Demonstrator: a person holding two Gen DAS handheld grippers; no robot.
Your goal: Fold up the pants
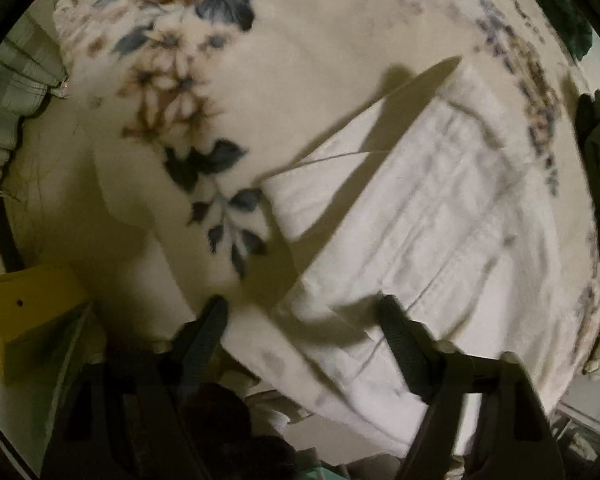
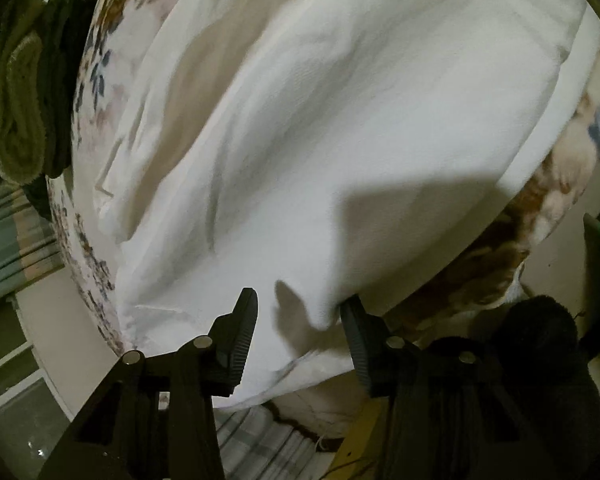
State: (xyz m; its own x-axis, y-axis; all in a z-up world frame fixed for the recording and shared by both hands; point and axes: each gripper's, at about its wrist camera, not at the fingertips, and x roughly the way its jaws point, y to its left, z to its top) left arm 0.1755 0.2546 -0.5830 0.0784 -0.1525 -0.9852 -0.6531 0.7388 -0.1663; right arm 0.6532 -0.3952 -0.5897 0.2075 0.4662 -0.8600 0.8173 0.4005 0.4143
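Note:
The white pants [image 1: 440, 208] lie spread on a floral blanket [image 1: 188, 92]. In the left wrist view my left gripper [image 1: 302, 306] points down over the pants' near corner. Its jaws stand apart: one finger [image 1: 214, 320] is over the blanket and the other [image 1: 396, 324] over the cloth, with neither pad pressing. In the right wrist view the pants [image 2: 340, 100] fill most of the picture. My right gripper [image 2: 300, 304] is at their near edge. A small fold of cloth [image 2: 320, 316] bulges between its separated fingers and touches the right finger [image 2: 354, 320].
Dark green and olive towels [image 2: 24, 100] are piled beyond the blanket's far left edge. A yellow box [image 1: 24, 312] sits below the blanket's edge, beside plaid fabric [image 1: 8, 92]. A dark fuzzy object [image 2: 540, 332] lies near the right gripper.

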